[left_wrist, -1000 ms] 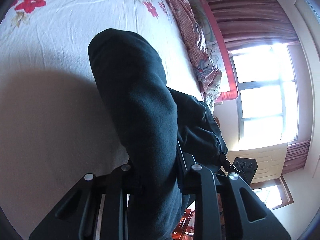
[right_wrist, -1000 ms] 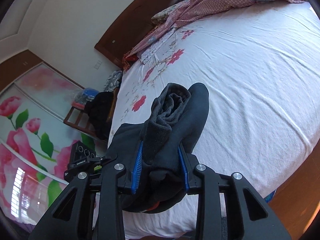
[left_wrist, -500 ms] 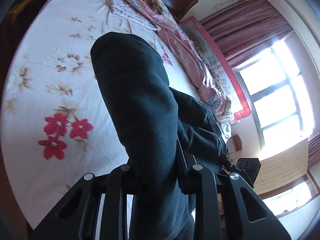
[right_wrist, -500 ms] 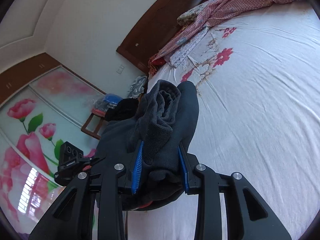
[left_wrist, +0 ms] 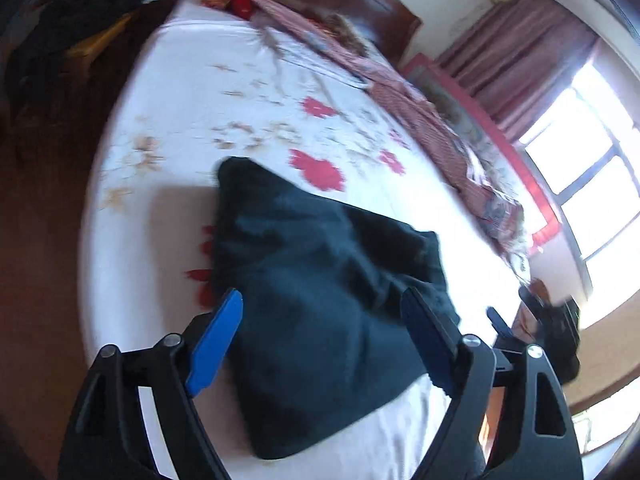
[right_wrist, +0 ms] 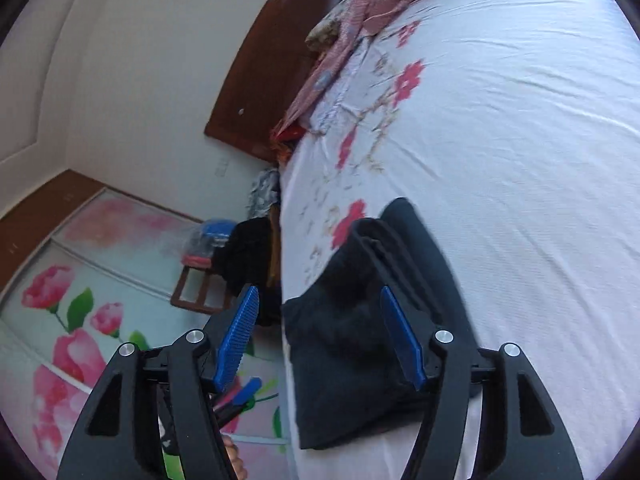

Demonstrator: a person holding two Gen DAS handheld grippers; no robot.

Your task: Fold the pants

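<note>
The dark folded pants [left_wrist: 320,300] lie in a bundle on the white flowered bed sheet [left_wrist: 248,128], near the bed's edge. My left gripper [left_wrist: 324,296] hovers just above them; its jaws are opening wide and the blue pads [left_wrist: 216,344] stand clear of the cloth on both sides. In the right wrist view the pants [right_wrist: 360,340] lie at the mattress edge. My right gripper [right_wrist: 319,292] is above them, its jaws also opening, with no pad pressing the fabric. The left pad [right_wrist: 236,344] hangs past the bed's side.
A pink checked blanket [left_wrist: 404,92] lies along the far side by the wooden headboard [right_wrist: 280,60]. A chair with dark clothes [right_wrist: 244,256] stands beside the bed. A flowered wardrobe door [right_wrist: 80,300] is on the left, and a bright window [left_wrist: 592,168] on the right.
Both grippers were shut on the raised pants; now both jaws have spread and let go. The pants have dropped onto the sheet, and the left view has swung across the bed.
</note>
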